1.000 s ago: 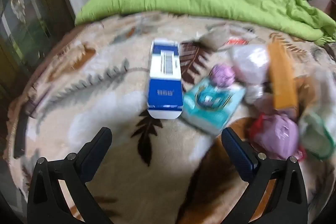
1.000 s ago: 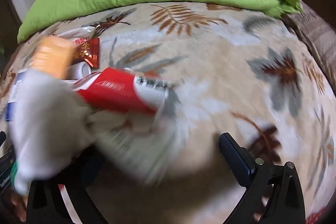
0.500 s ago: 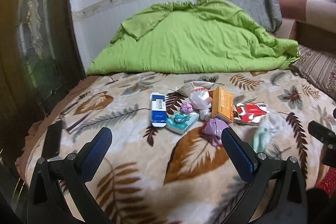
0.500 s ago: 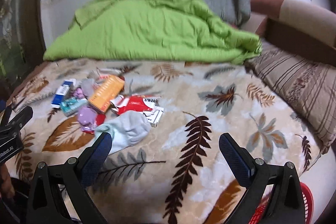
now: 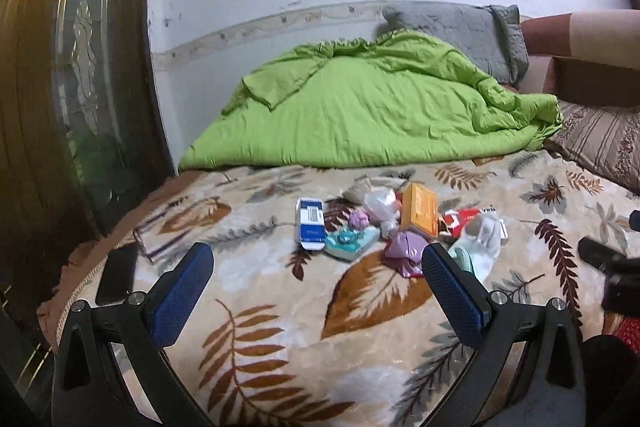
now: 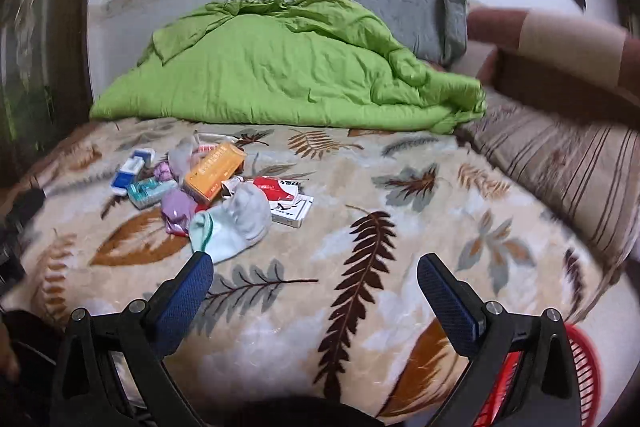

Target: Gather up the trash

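Both grippers, left (image 5: 316, 269) and right (image 6: 314, 281), have pulled back, gaping empty, trash pile (image 6: 208, 187) well ahead.

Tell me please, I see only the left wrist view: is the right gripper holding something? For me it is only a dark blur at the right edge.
Observer: No. In the right wrist view the right gripper is open, with nothing between its fingers.
Operator: And the red patch in my lower right corner?
Observer: It is a red basket with slatted walls, standing low beside the leaf-print blanket.
Operator: Is something hidden behind the sock?
Observer: Yes, a flat white box lies just to the right of the sock, next to the red packet.
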